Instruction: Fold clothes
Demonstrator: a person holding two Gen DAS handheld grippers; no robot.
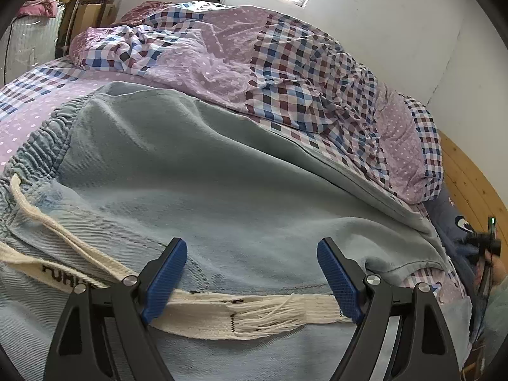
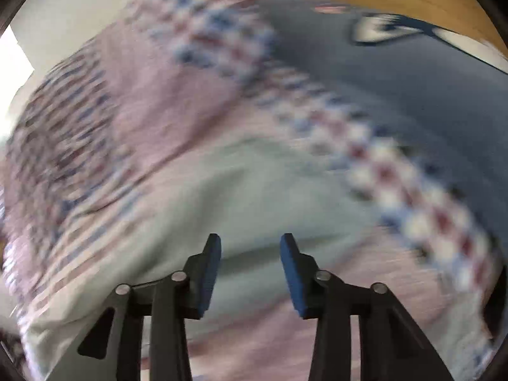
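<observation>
Under the left gripper (image 1: 252, 273) lie pale blue trousers (image 1: 197, 171), spread flat over the bed and filling most of that camera's view. Its blue-padded fingers (image 1: 165, 279) stand wide apart and hold nothing; they hang just above the cloth. Between them runs a cream drawstring (image 1: 254, 314), a flat woven band with a frayed, tasselled stretch near the right finger. The band passes under the left finger and goes on toward the lower left, where dark letters are printed on it. Ahead and to the left of the gripper is the gathered elastic waistband (image 1: 44, 146), with a second length of the cream cord trailing down from it. Beyond the trousers a lilac dotted quilt (image 1: 254, 63) with checked panels is heaped against the white wall (image 1: 397, 31). Far to the right, at the bed's edge, the other gripper shows as a small dark blur before a wooden board (image 1: 470, 174).

Before the right gripper (image 2: 250, 273) everything is smeared by motion. Its fingers (image 2: 211, 273) are partly open, with a clear gap between the pads, and nothing is caught in them. Just ahead of and beneath them lies a pale blue-green fold of cloth (image 2: 254, 197), which I cannot identify for sure as the trousers. Around it is the lilac and checked bedding, and to the upper right a navy cushion (image 2: 397, 95) with a white-and-dark motif, backed by wood.
</observation>
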